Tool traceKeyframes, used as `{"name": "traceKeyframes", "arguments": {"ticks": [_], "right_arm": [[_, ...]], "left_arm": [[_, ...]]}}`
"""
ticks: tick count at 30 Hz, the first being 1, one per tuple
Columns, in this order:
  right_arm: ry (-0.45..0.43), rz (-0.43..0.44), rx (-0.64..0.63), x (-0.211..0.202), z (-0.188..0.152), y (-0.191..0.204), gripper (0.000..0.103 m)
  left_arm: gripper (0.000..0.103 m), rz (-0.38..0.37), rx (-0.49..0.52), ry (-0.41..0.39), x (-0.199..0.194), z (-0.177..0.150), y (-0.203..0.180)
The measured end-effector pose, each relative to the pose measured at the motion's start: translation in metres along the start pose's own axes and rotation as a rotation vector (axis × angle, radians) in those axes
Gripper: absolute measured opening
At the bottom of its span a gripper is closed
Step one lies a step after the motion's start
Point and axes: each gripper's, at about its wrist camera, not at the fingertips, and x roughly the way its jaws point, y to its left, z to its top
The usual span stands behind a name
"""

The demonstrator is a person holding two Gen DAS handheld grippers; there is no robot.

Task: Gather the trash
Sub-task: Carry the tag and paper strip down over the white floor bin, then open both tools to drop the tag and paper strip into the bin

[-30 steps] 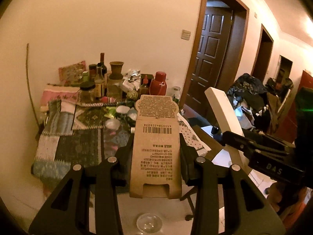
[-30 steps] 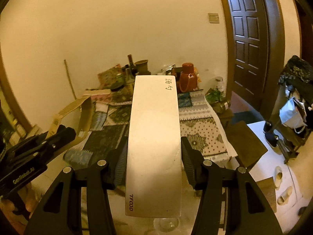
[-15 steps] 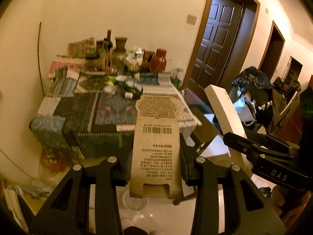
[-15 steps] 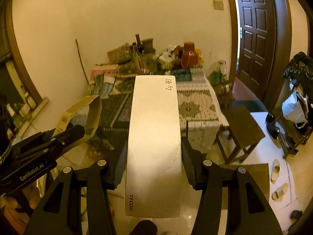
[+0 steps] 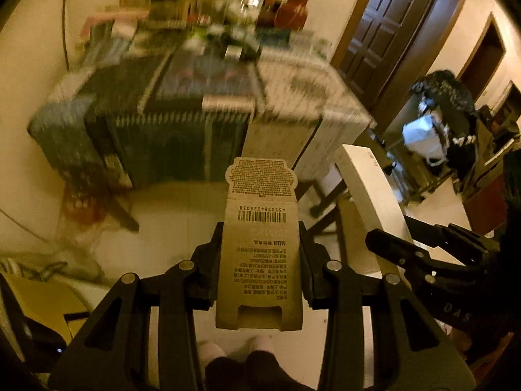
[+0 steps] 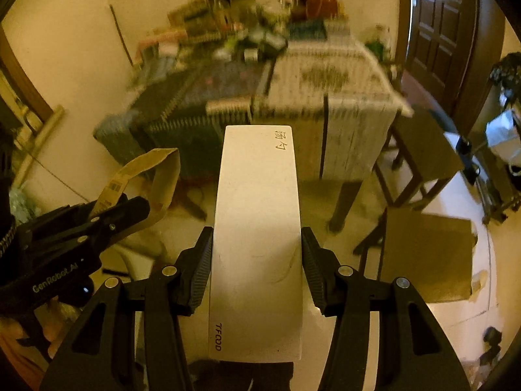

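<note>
My left gripper (image 5: 260, 244) is shut on a brown cardboard sleeve (image 5: 260, 247) with a barcode and printed text, held upright in mid-air above the floor. It also shows in the right wrist view (image 6: 143, 176) at the left. My right gripper (image 6: 257, 254) is shut on a long white paper packet (image 6: 257, 228) with handwritten characters and "TFOOD" print. The packet also shows in the left wrist view (image 5: 371, 189) at the right. Both grippers are well back from the cluttered table (image 5: 195, 91).
The table (image 6: 325, 75) has patterned cloths and many bottles and jars (image 6: 260, 9) at its far side. A dark stool (image 6: 420, 150) and a flat cardboard piece (image 6: 426, 254) stand right of it. Dark doors (image 5: 384, 29) lie to the right. The pale floor (image 5: 176, 208) is below.
Both grippers have pulled back and risen away from the table while tilting down, each still holding its item. The table now looks smaller and blurred, and more floor shows.
</note>
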Motion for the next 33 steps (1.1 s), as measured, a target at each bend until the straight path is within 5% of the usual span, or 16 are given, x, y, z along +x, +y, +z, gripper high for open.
{"name": "traceKeyframes", "arguments": {"ticks": [11, 19, 27, 30, 33], "right_arm": [[0.214, -0.039, 0.039, 0.15, -0.072, -0.018, 0.048], [0.288, -0.051, 0.041, 0.247, -0.105, -0.032, 0.049], [0.302, 0.056, 0.034, 0.301, -0.108, -0.027, 0.05], [0.287, 0.003, 0.011, 0.304, -0.107, -0.027, 0.061], [0.289, -0.015, 0.013, 0.303, -0.108, -0.03, 0.062]], "left_arm": [[0.039, 0.009, -0.049, 0.245, 0.165, -0.083, 0.072], [0.039, 0.007, -0.077, 0.337, 0.264, -0.138, 0.112], [0.039, -0.006, -0.082, 0.382, 0.333, -0.161, 0.13], [0.039, -0.01, -0.071, 0.399, 0.349, -0.163, 0.128], [0.039, -0.017, -0.062, 0.406, 0.357, -0.16, 0.125]]}}
